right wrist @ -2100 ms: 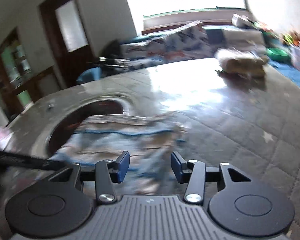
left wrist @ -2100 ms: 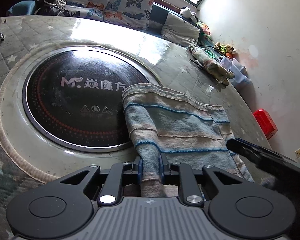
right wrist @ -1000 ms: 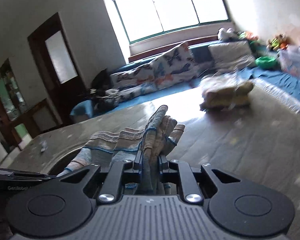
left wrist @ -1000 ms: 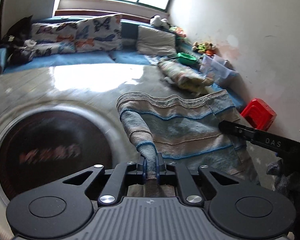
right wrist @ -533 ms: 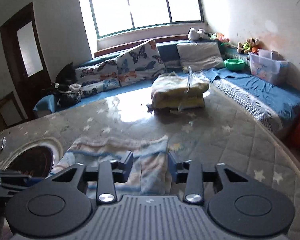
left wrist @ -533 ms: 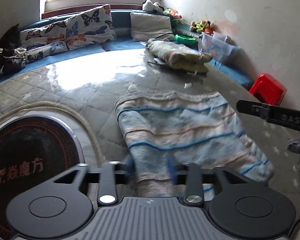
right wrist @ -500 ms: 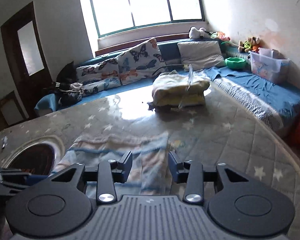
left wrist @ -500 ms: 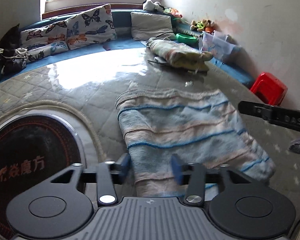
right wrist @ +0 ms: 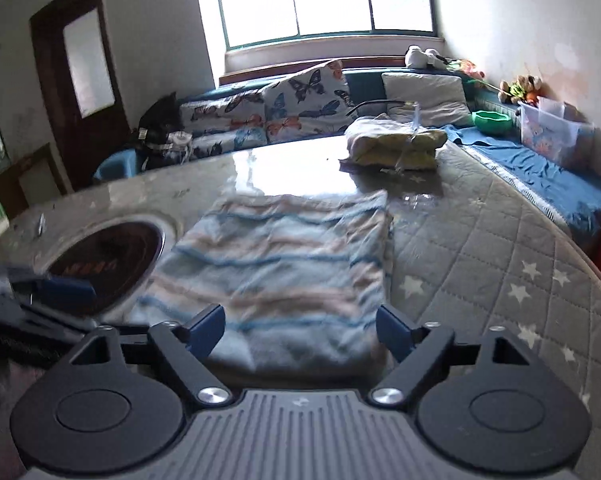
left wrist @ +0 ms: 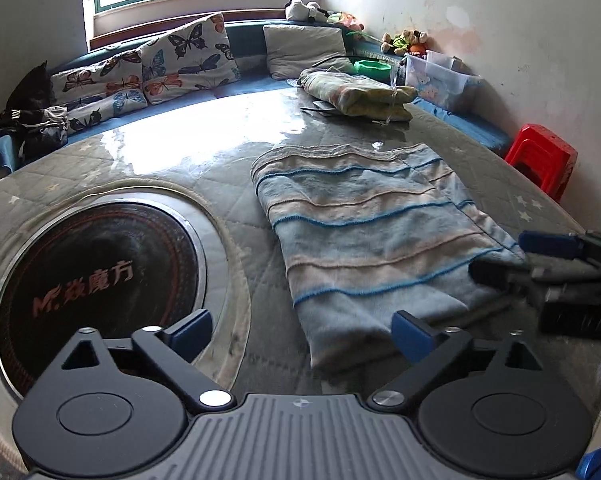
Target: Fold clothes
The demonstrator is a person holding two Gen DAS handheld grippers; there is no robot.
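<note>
A blue and beige striped cloth (left wrist: 372, 236) lies folded flat on the round quilted table (left wrist: 228, 204); the right wrist view shows the same cloth (right wrist: 276, 264) just ahead. My left gripper (left wrist: 302, 334) hovers open over the cloth's near left corner, nothing between its blue pads. My right gripper (right wrist: 300, 328) is open too, above the cloth's near edge. In the left wrist view the right gripper (left wrist: 548, 252) reaches in from the right at the cloth's side. The left gripper (right wrist: 52, 292) shows at the left edge of the right wrist view.
A black round hotplate (left wrist: 96, 276) is sunk into the table's middle. A folded yellowish pile (left wrist: 356, 94) rests at the table's far edge. Behind stand a blue bench with butterfly cushions (left wrist: 172, 60), a clear bin (left wrist: 440, 78) and a red stool (left wrist: 540, 160).
Both grippers let go of the cloth after carrying its edge over, and their jaws have spread wide. The cloth now lies folded flat beyond the hotplate.
</note>
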